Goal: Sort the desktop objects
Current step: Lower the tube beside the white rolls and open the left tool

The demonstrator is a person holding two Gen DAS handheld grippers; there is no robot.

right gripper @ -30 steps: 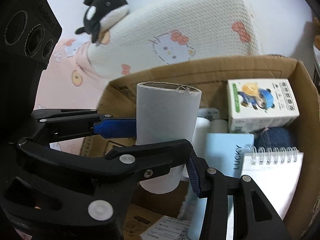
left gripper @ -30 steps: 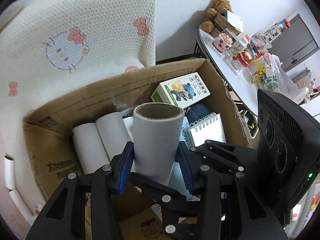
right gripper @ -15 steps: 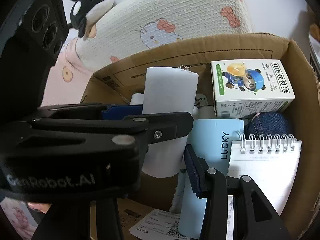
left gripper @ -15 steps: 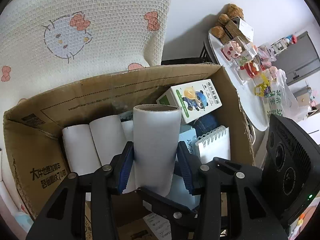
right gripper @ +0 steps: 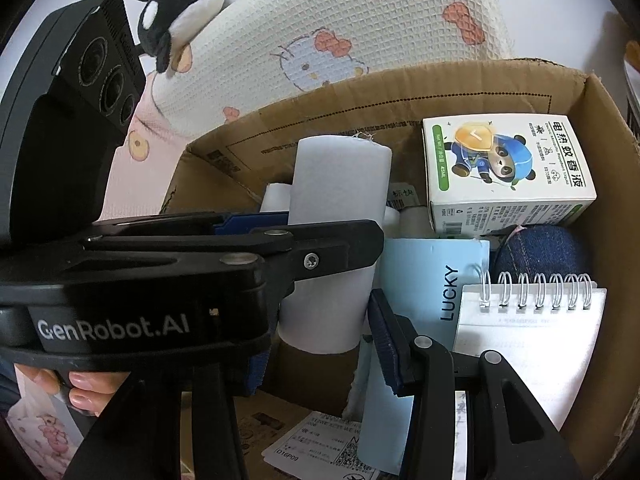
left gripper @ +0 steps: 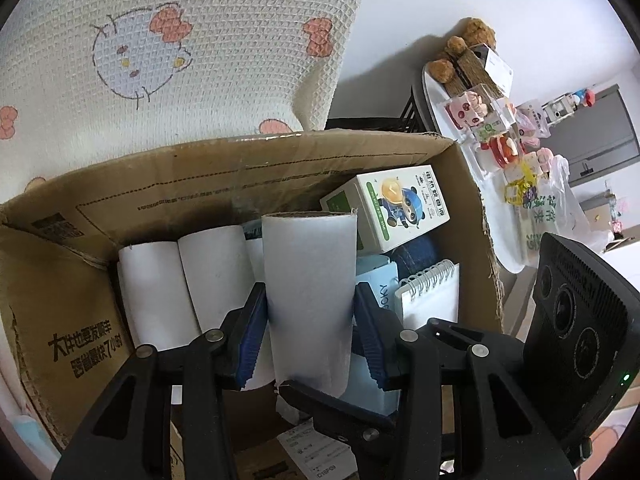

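My left gripper is shut on an upright white paper roll, its blue pads pressing both sides. The roll hangs inside an open cardboard box, next to two more white rolls. In the right wrist view the left gripper crosses in front of the roll. My right gripper sits at the roll's lower end. A slim gap shows between its right pad and the roll. Its left pad is mostly hidden.
The box also holds a panda-print carton, a light-blue LUCKY booklet, a spiral notepad and a denim item. A cat-print blanket lies behind, and a toy-laden white table stands at the right.
The left gripper has sunk with the roll toward the box and rolled, so its body now covers the left of the right wrist view. The roll shifted slightly between the right gripper's fingers.
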